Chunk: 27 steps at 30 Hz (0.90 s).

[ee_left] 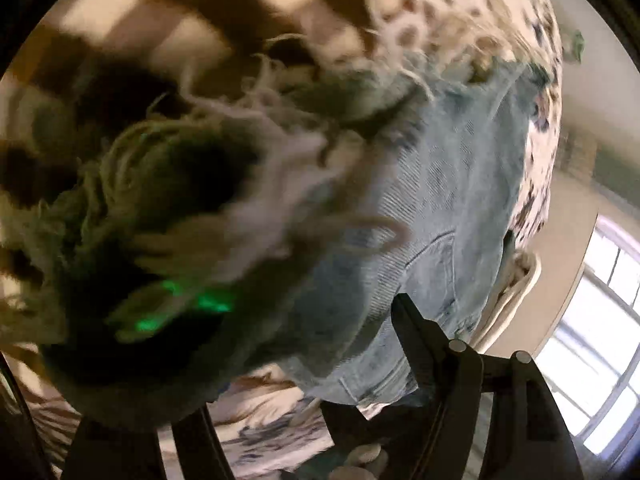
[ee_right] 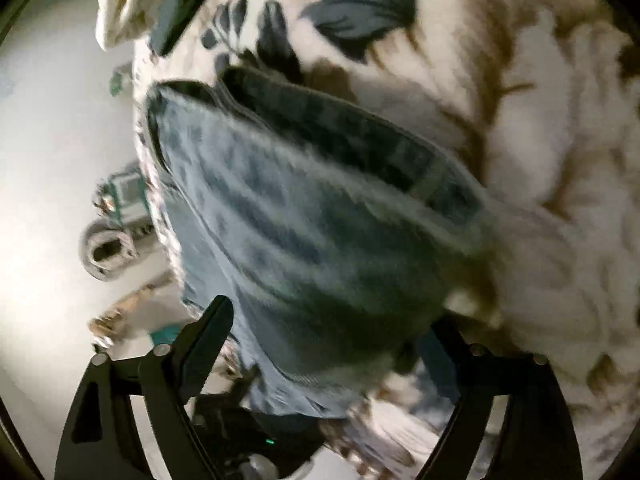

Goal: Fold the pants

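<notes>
Altogether one pair of pants [ee_left: 436, 208] shows, pale washed-blue denim, with two grippers and one floral bedspread [ee_left: 480, 20] beneath. From the left wrist, the denim runs from 1 o'clock down to 6 o'clock, with a stitched pocket seam and fine ribbed weave plain to see, while a frayed hem [ee_left: 272, 148] of pale loose threads, heavily blurred, fills the frame from the centre out to 9 o'clock, very close to the lens. Of the left gripper [ee_left: 288, 364] only its dark finger at 5 o'clock is clear against the cloth; the other side is buried under blurred fabric, so I cannot tell whether it holds or stands apart. From the right wrist, the pants lie bunched on the bedspread, a darker band with a belt loop [ee_right: 430, 182] along their upper edge at 1 o'clock. The right gripper [ee_right: 332, 316] stands wide, denim lying between its two fingers and hiding the right tip. Only this view shows pale floor [ee_right: 48, 140] at 9 o'clock; only the left shows a bright window [ee_left: 600, 312] at 4 o'clock.
</notes>
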Each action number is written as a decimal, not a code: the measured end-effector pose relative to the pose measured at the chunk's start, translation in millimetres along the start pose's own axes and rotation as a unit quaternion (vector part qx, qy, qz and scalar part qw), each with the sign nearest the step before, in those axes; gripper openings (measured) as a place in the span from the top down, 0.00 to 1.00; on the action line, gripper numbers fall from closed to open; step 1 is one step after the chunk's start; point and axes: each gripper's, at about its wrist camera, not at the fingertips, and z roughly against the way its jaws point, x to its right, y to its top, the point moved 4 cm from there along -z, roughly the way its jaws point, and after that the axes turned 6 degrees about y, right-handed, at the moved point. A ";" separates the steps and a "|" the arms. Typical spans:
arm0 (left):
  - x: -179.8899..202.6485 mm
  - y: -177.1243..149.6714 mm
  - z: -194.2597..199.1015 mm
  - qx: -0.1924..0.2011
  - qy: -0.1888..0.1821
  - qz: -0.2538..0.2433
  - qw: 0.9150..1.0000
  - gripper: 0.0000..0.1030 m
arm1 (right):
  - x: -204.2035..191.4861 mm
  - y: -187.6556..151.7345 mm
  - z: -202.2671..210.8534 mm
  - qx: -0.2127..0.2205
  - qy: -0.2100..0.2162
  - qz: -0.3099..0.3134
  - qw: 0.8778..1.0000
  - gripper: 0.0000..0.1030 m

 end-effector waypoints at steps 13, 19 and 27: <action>37.4 13.9 13.2 0.018 0.036 -0.058 0.997 0.38 | 8.3 -28.9 15.2 -0.036 0.023 -0.007 0.999 0.51; 94.8 14.2 18.9 0.049 0.051 -0.160 0.985 0.68 | 17.1 -19.0 2.7 -0.039 0.022 -0.028 0.999 0.40; 73.1 36.9 21.7 0.040 -0.032 -0.200 0.978 0.67 | 10.3 -34.8 -7.1 -0.027 0.044 -0.024 0.998 0.39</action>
